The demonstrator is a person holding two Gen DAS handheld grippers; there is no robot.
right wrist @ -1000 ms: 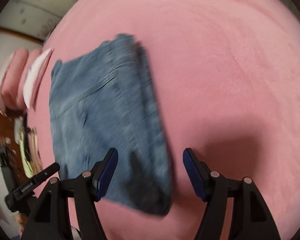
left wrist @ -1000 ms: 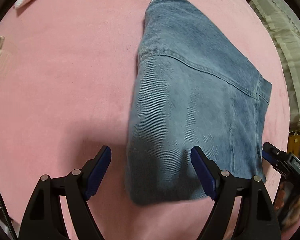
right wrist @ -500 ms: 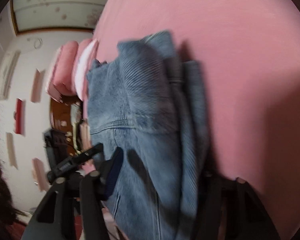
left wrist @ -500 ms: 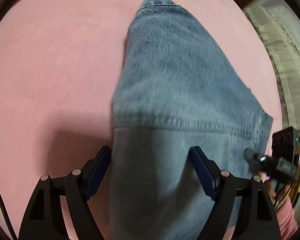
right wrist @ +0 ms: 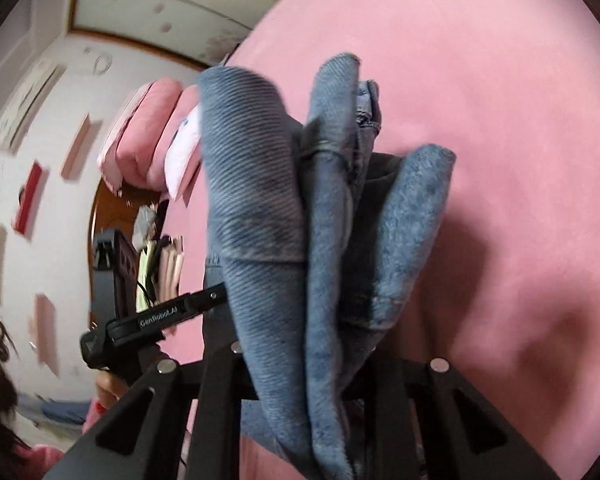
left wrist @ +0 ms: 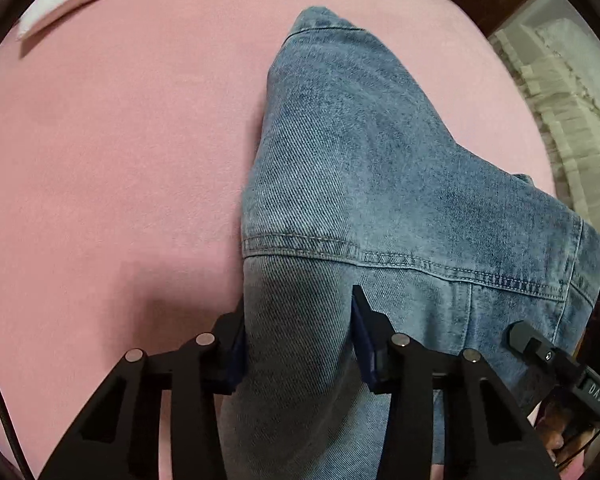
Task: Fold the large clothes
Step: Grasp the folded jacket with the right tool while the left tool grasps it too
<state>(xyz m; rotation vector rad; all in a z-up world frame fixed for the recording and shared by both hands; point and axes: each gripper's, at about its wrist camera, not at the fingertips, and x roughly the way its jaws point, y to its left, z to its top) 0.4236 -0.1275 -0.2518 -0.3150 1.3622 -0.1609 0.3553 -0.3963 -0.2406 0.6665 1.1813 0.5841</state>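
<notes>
Two grippers closing on the jeans (left wrist: 380, 184) at the bed's (left wrist: 100, 160) near edge: left gripper (left wrist: 298, 344) pinches one fold, right gripper (right wrist: 320, 360) bunches several layers, so I can lift them together.

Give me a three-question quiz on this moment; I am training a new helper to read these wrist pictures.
1. True or false: the jeans lie on a pink bedspread.
2. What does the left gripper have between its jaws? A) a white pillow B) a fold of the jeans C) nothing
3. Fill in: in the right wrist view, bunched layers of ____ fill the right gripper.

Key
1. True.
2. B. The jaws are closing around it.
3. Denim. The jaws are closing on several folded layers.
</notes>
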